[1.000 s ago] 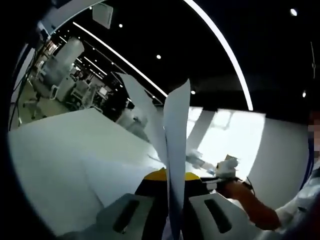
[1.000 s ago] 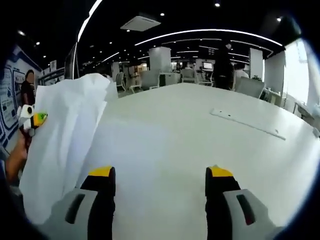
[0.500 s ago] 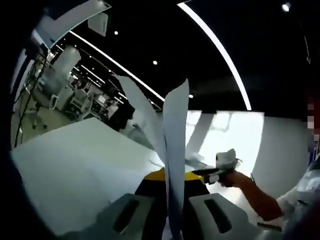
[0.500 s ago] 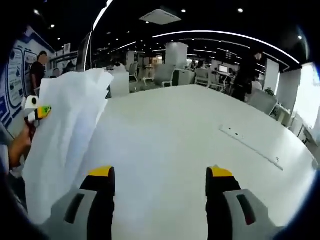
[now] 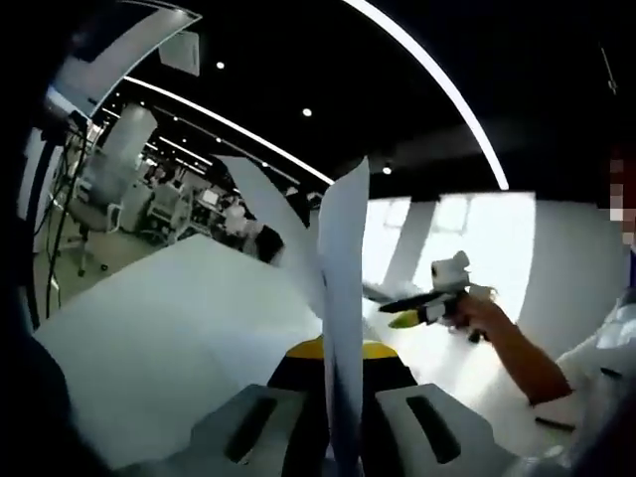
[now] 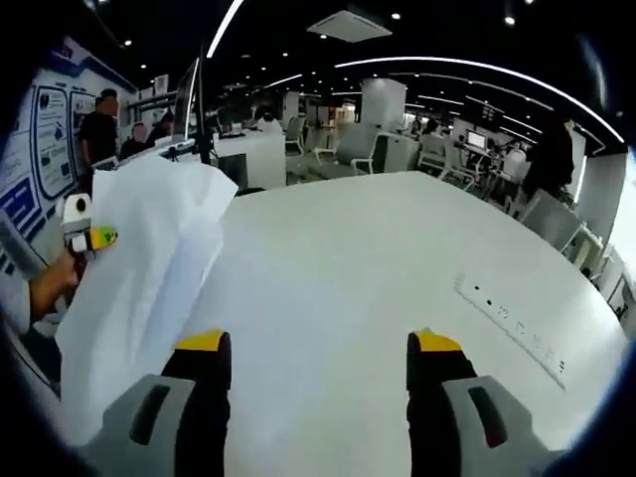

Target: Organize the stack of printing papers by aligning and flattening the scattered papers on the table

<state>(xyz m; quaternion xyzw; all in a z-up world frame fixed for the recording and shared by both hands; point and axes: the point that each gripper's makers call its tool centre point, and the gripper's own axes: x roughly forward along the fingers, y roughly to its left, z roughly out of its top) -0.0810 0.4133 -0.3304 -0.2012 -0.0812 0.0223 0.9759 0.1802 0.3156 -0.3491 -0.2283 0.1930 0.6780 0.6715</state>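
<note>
In the left gripper view, my left gripper (image 5: 341,350) is shut on the white papers (image 5: 341,278), which stand edge-on and rise from between its yellow-tipped jaws; one sheet splays off to the left. The right gripper (image 5: 429,303) shows at the right in a hand, lifted off the white table (image 5: 169,318). In the right gripper view, my right gripper (image 6: 314,343) is open with nothing between its jaws, over the table (image 6: 338,258). The papers (image 6: 149,248) hang at the left, held upright by the left gripper (image 6: 84,237).
A long power strip (image 6: 517,323) is set into the table at the right. A monitor (image 6: 189,99) and desks stand beyond the table's far edge, with office chairs (image 6: 353,149) and people further back. A person's sleeve (image 5: 596,348) is at the right.
Both views have swung. The right gripper has risen off the table and come further up in the left gripper view. The papers stay clamped and upright.
</note>
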